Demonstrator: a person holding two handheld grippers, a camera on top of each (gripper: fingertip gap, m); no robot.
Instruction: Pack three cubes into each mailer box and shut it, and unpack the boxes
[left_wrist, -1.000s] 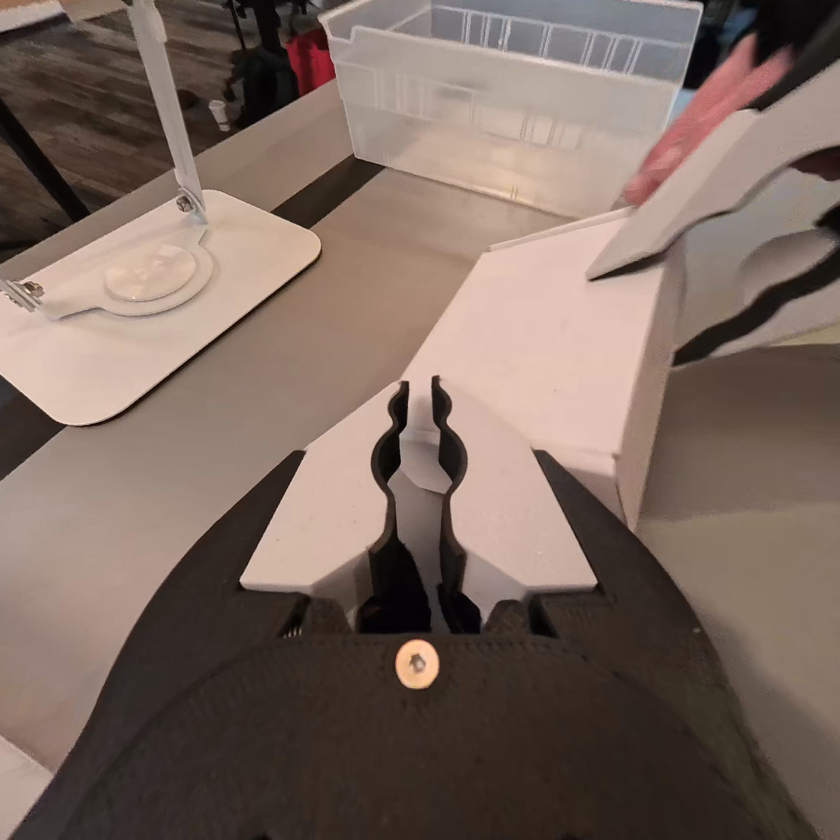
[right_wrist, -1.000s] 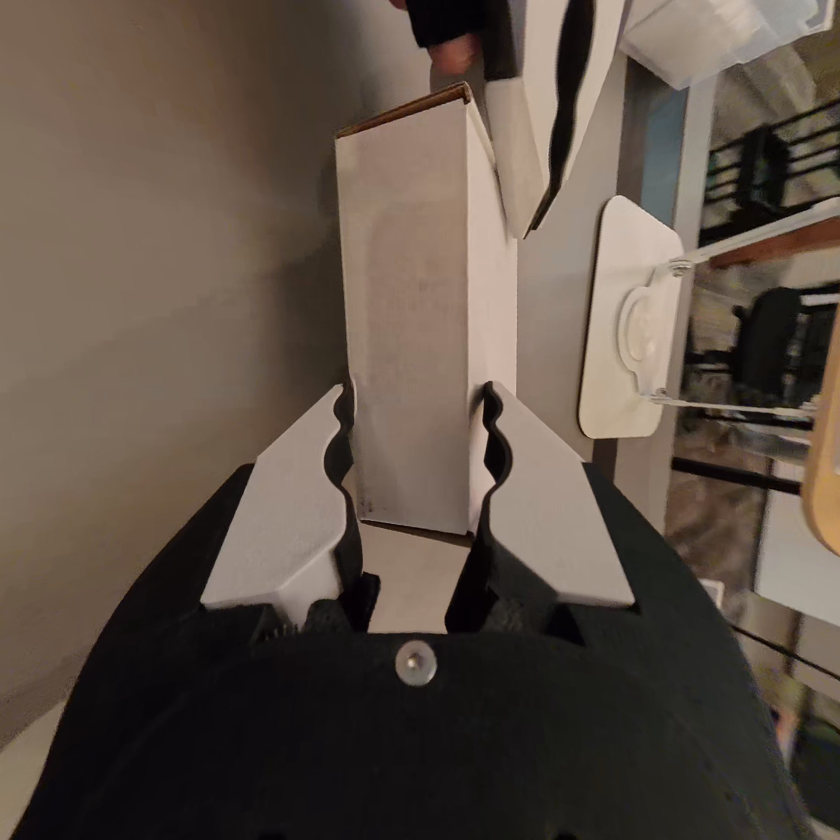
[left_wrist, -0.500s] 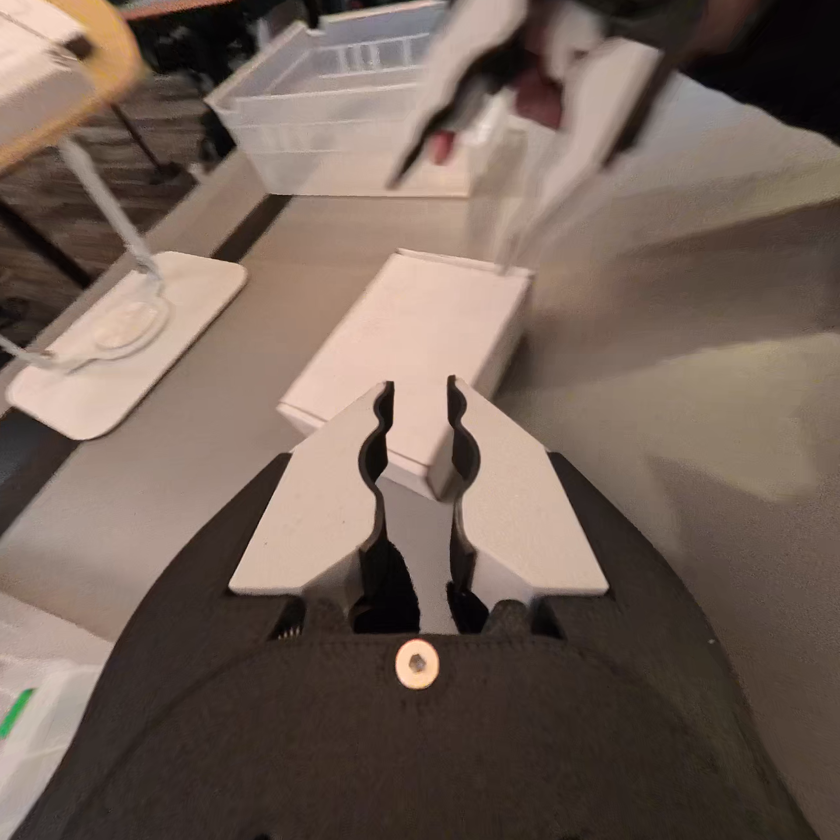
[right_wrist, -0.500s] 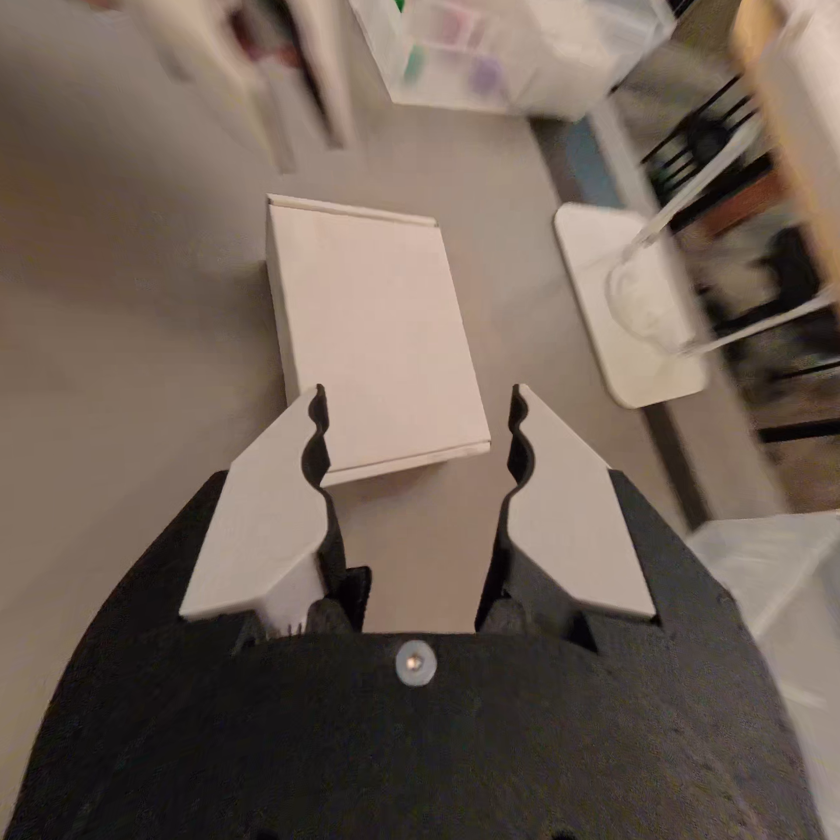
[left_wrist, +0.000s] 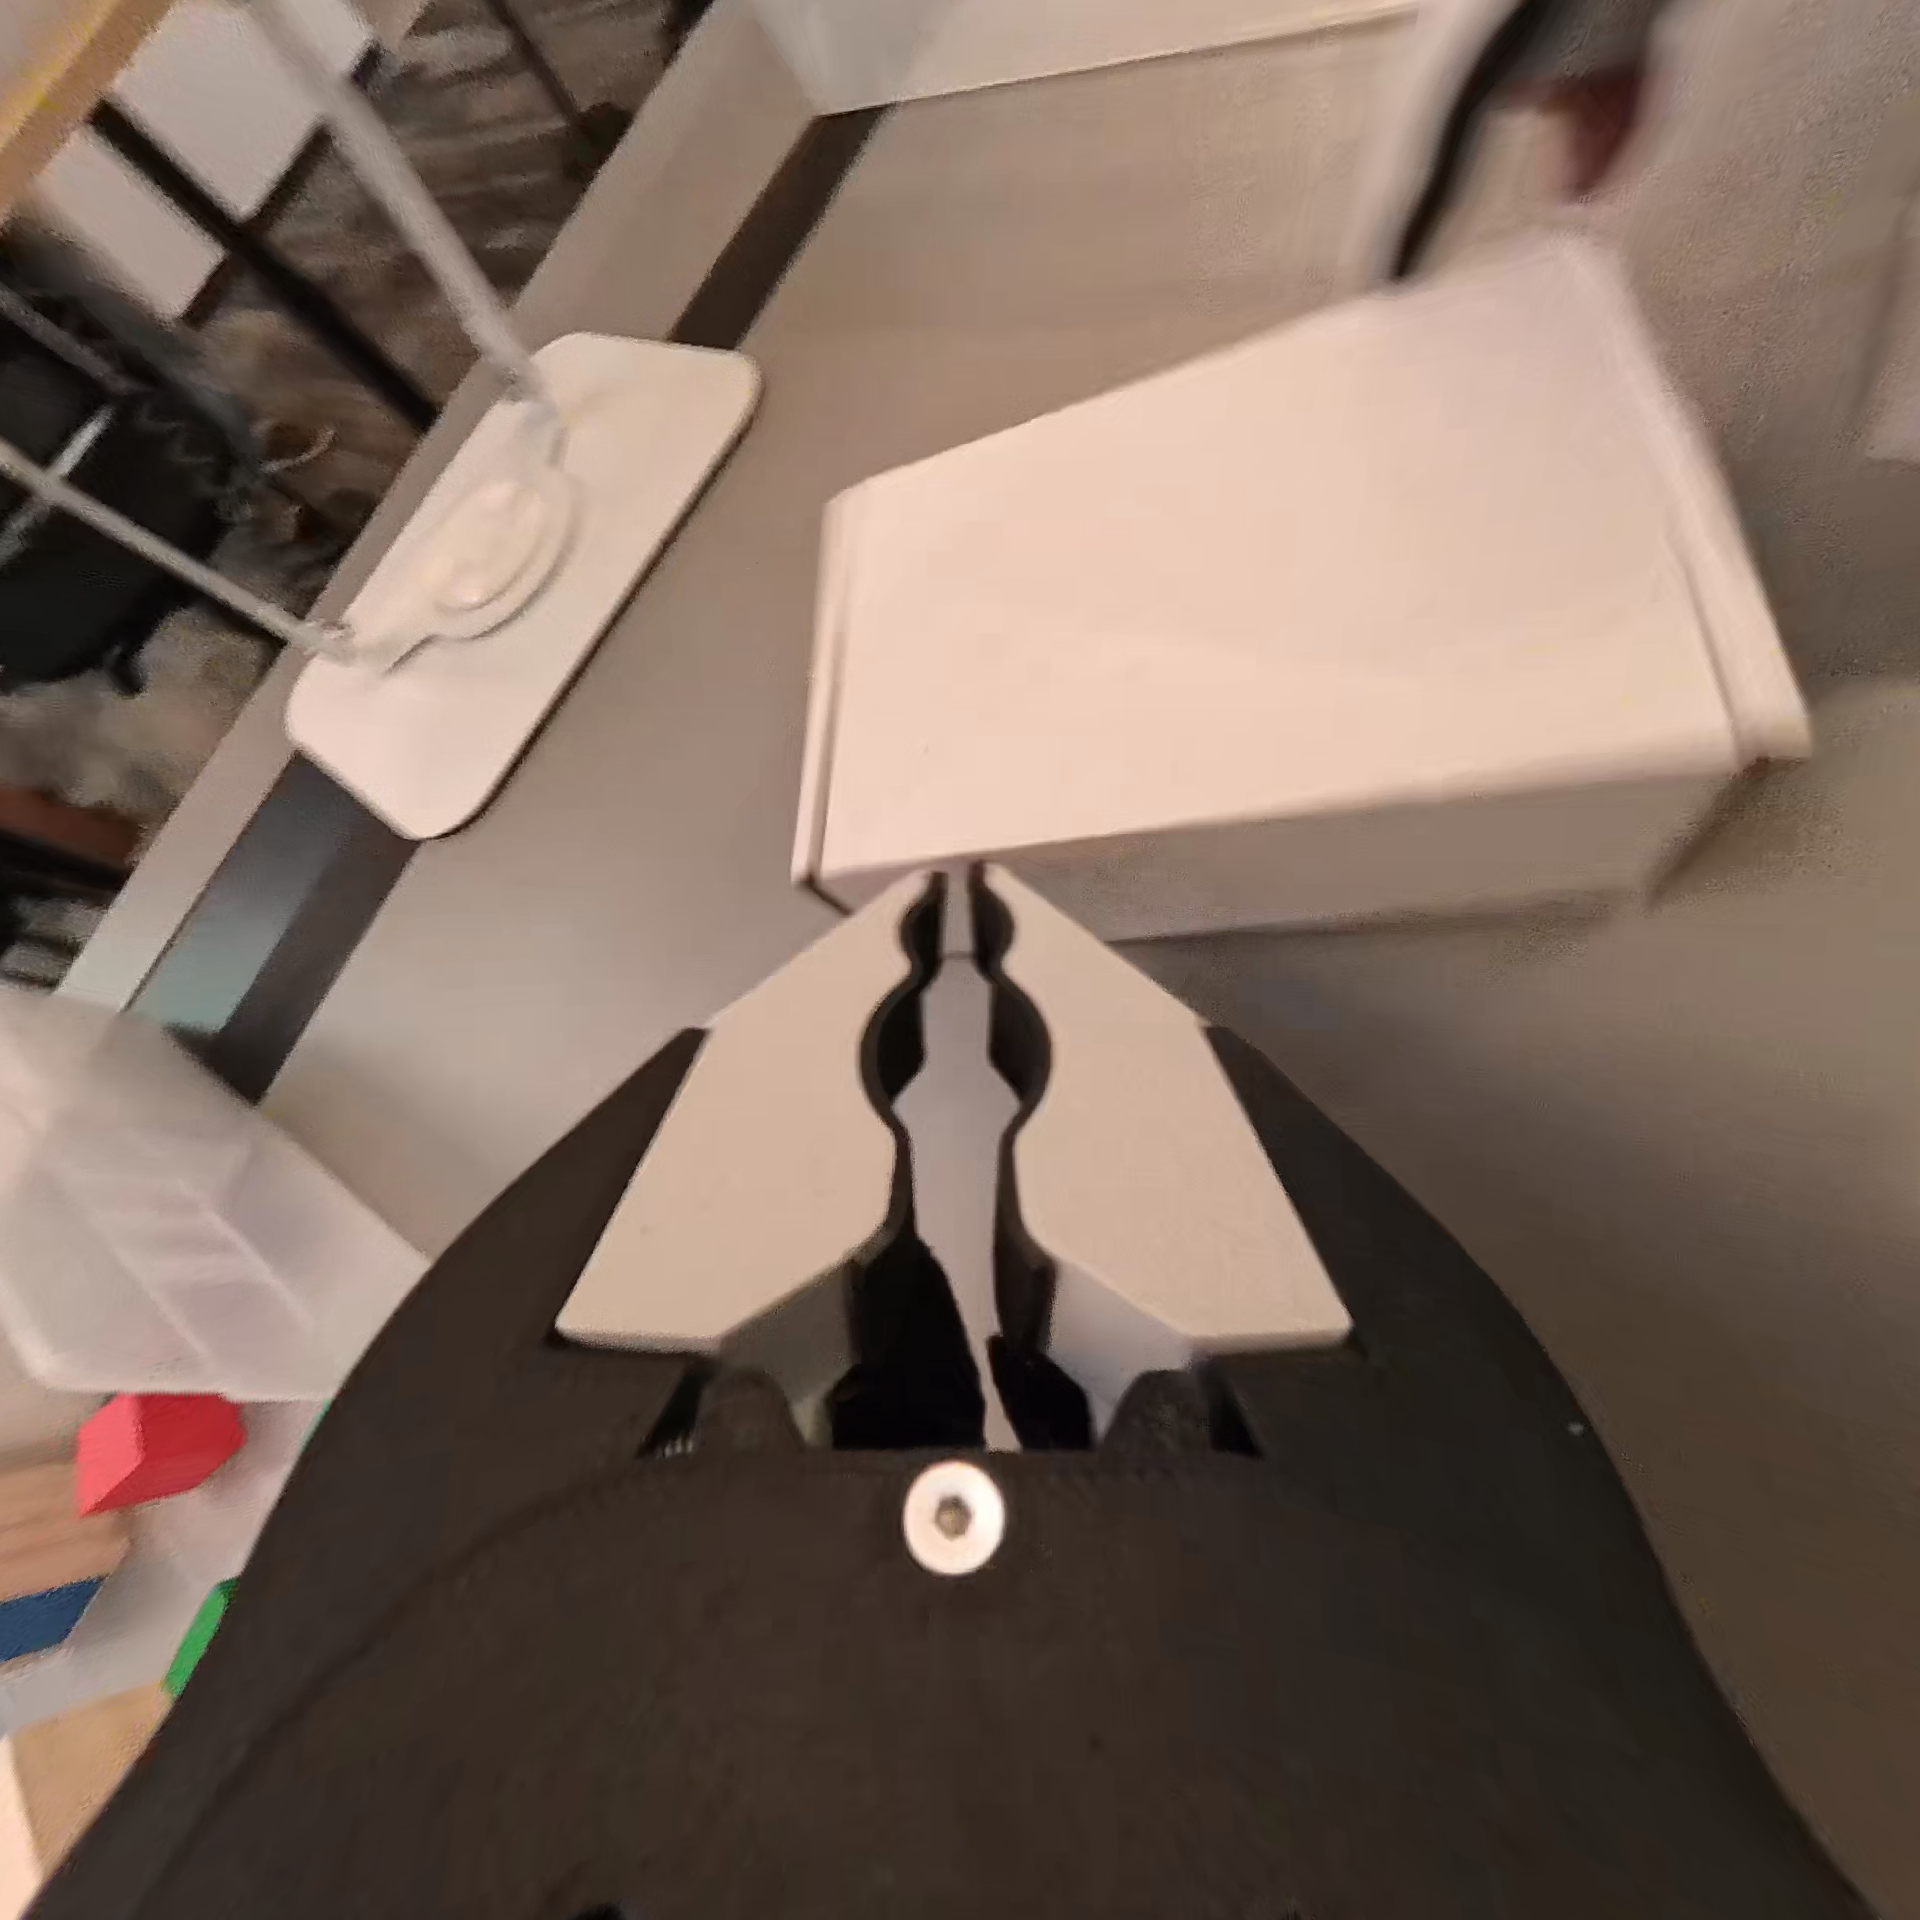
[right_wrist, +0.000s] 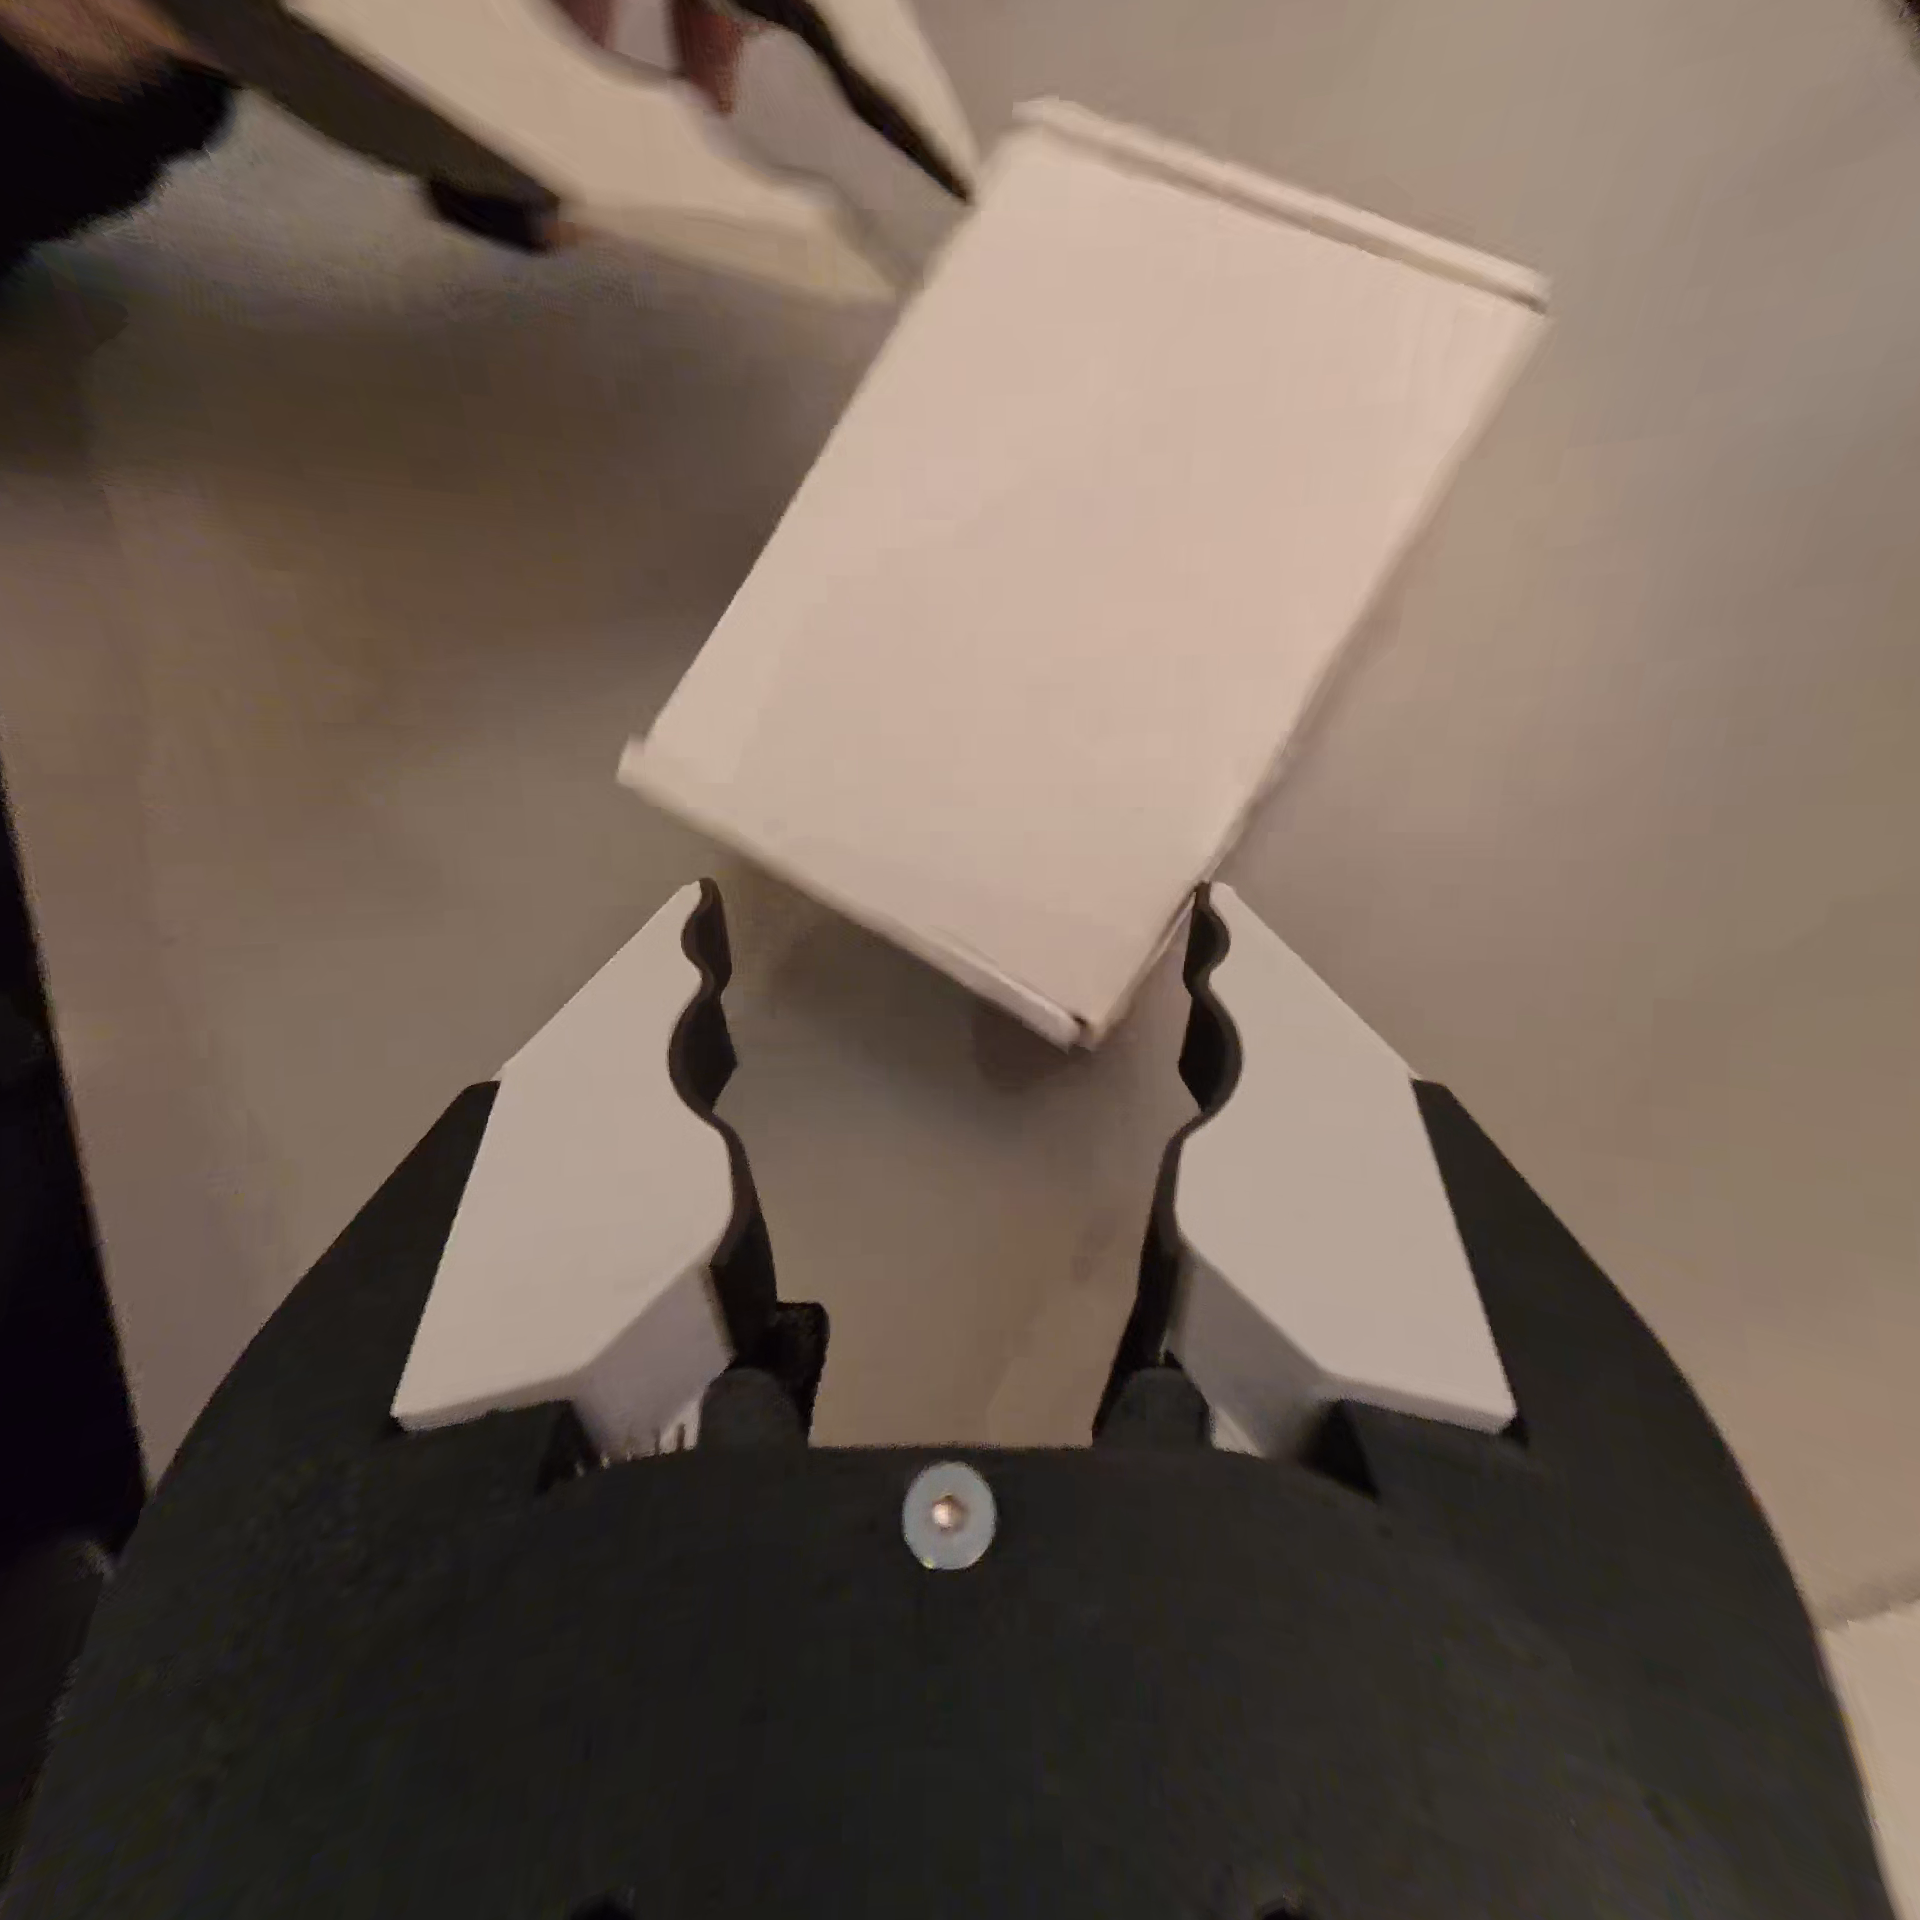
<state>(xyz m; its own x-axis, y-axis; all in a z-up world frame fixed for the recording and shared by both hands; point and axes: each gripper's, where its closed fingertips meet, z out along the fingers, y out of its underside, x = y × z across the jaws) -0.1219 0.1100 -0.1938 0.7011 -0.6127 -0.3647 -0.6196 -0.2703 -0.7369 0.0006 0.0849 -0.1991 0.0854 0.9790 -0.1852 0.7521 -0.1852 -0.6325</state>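
Note:
A closed white mailer box (left_wrist: 1299, 623) lies flat on the grey table; it also shows in the right wrist view (right_wrist: 1070, 582). My left gripper (left_wrist: 956, 883) is shut and empty, with its tips at the box's near side wall. My right gripper (right_wrist: 956, 894) is open and empty, hovering over the box's near corner. Each gripper shows blurred in the other's view, the right one (left_wrist: 1455, 125) and the left one (right_wrist: 623, 135). A red cube (left_wrist: 156, 1455), a blue cube (left_wrist: 42, 1621) and a green cube (left_wrist: 197, 1652) lie at lower left.
A clear plastic bin (left_wrist: 156, 1195) sits at the left by the cubes. A white stand base (left_wrist: 530, 582) with a clear post stands near the table's left edge. Another clear bin (left_wrist: 1039, 52) is at the far end.
The box stood on end between my right gripper's fingers; now it lies flat. My right gripper has let go and drawn back. My left gripper has closed further and swung around the box.

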